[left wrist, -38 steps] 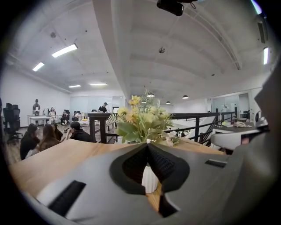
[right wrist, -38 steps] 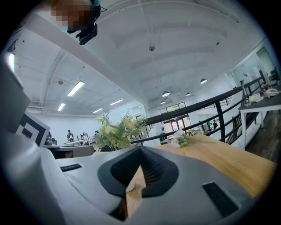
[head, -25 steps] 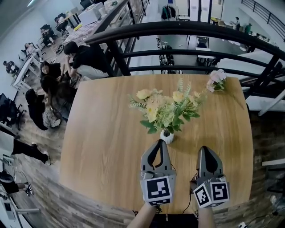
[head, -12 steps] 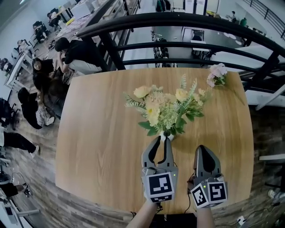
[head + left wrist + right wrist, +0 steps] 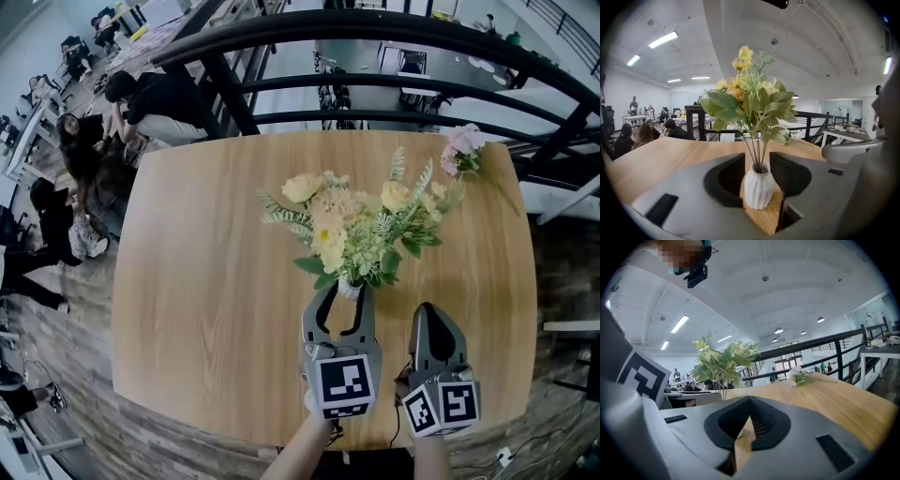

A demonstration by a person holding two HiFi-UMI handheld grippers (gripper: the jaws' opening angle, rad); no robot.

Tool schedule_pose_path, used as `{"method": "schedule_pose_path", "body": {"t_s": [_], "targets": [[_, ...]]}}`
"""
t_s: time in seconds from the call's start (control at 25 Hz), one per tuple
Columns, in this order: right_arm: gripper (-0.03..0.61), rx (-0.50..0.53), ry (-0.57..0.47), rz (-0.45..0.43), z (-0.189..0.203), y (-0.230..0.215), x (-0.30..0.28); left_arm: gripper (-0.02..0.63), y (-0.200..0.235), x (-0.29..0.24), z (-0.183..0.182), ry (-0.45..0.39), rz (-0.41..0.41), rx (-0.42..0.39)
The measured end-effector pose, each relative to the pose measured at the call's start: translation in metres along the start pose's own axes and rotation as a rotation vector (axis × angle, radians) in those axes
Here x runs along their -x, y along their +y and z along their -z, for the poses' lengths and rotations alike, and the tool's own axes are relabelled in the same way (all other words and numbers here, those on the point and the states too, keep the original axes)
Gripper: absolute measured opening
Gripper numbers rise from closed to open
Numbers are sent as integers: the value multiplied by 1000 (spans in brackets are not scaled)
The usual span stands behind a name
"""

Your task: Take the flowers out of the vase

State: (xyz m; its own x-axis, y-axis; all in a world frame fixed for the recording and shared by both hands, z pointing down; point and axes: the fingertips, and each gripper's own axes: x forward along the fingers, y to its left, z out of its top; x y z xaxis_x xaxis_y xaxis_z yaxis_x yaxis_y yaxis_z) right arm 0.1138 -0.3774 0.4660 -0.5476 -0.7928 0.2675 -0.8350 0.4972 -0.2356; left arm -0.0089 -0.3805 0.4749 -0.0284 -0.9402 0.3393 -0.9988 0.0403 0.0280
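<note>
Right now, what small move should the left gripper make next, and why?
Probably close the left gripper on the white vase: its jaws, just opening, flank it without pressing yet. That would steady it before the shut right gripper takes the flowers.

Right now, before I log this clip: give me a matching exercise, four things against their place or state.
1 yellow bouquet
2 pink flower
3 left gripper
4 right gripper

a lies at the table's far right corner
b jaws together, empty
c stands in the white vase
d jaws apart, flanking the vase

Pairs: 1-c, 2-a, 3-d, 4-b. The left gripper's jaws have just been opening, vase between them.
</note>
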Motion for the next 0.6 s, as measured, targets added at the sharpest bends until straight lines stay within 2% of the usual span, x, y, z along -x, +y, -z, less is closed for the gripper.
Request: {"method": "schedule_pose_path", "body": {"t_s": [0.2,0.6], "targets": [[-8,2,13,-2,3,2,-7,226,4,-10,1,8,7,6],[-8,1,24,-9,10,0,-12,229,1,-20,2,7,19,6]]}}
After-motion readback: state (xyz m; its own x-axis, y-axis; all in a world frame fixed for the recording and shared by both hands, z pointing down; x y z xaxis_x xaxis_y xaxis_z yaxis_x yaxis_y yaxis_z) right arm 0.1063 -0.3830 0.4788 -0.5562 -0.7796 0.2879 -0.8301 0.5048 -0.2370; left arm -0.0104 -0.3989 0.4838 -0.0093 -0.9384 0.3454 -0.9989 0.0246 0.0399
